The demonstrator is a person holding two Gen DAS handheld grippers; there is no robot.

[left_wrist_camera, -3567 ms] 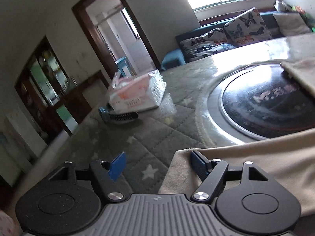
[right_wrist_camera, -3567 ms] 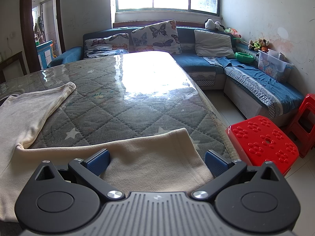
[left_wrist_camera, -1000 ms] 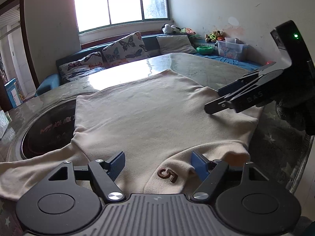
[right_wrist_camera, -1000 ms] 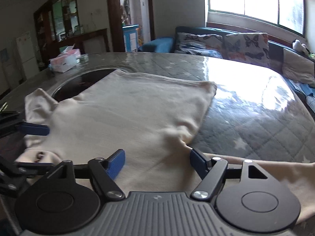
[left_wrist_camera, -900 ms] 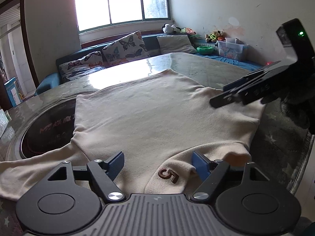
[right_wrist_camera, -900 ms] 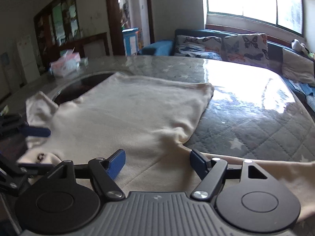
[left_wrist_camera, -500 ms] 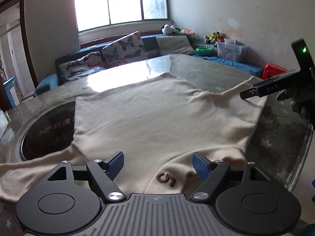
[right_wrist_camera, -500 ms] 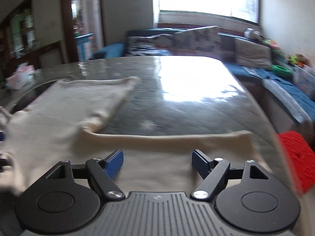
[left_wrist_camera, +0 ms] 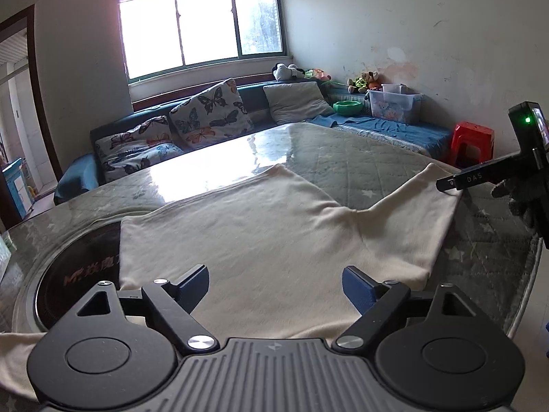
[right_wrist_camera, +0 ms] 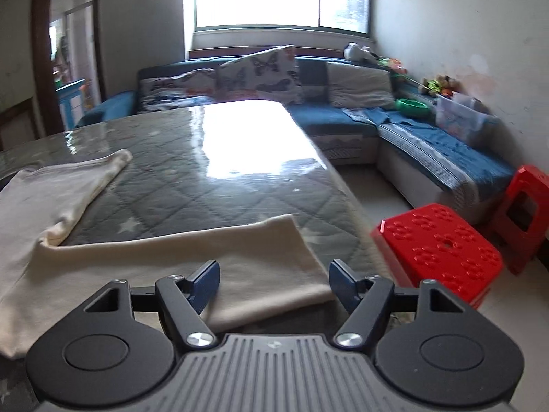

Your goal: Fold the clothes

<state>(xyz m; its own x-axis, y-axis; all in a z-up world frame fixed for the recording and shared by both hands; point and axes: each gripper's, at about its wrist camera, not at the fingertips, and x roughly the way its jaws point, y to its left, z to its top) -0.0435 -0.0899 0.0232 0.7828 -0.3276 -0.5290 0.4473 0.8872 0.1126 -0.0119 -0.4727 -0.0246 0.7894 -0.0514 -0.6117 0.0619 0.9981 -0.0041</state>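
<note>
— Cream garment (left_wrist_camera: 274,233) lay spread on the quilted surface (right_wrist_camera: 212,185), one sleeve (right_wrist_camera: 260,261) out toward the edge. Any fold showing?

— None clearly; folding looked barely begun. Left hand-held gripper (left_wrist_camera: 275,283) and right hand-held gripper (right_wrist_camera: 273,283) both gaped wide over the cloth, holding nothing.

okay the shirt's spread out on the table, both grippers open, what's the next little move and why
Probably close the right gripper on the sleeve end. Its fingers are open astride that cuff, and the sleeve lies straight out from the shirt, unfolded. The left gripper is open over the shirt.
</note>
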